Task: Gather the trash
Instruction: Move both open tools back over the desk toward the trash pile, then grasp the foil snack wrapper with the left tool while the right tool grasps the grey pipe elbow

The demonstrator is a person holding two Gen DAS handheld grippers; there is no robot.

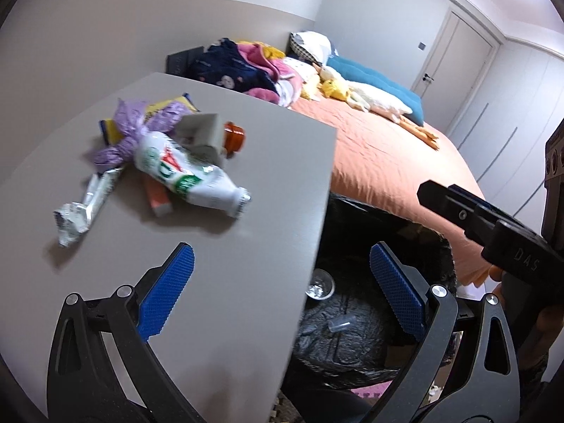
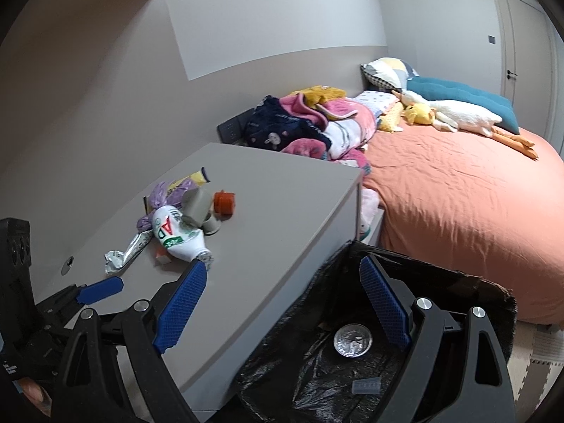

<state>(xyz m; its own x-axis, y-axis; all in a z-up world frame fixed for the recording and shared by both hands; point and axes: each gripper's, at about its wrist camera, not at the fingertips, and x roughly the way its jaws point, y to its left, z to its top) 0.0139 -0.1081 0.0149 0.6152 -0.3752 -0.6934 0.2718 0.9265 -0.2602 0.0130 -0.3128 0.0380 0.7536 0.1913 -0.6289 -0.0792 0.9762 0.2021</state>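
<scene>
A pile of trash lies on the grey table [image 1: 246, 162]: a crushed white bottle [image 1: 187, 172] [image 2: 176, 234], a purple bag [image 1: 141, 130], a silver foil wrapper [image 1: 88, 204] [image 2: 123, 252], a grey box [image 1: 202, 134] and an orange cap [image 1: 234, 135] [image 2: 224, 202]. My left gripper [image 1: 282, 289] is open and holds nothing. It hangs over the table's right edge, short of the pile. My right gripper [image 2: 283, 303] is also open and holds nothing. It straddles the table edge and the black-lined bin [image 2: 440, 282], whose liner holds a clear round cup [image 2: 352, 340].
A bed with an orange sheet [image 2: 458, 211] stands right of the table, with clothes [image 2: 310, 123], pillows and a plush goose on it. The bin [image 1: 433, 268] fills the gap between table and bed. A closed door [image 1: 454, 60] is at the far end. Foam mats [image 2: 539, 363] cover the floor.
</scene>
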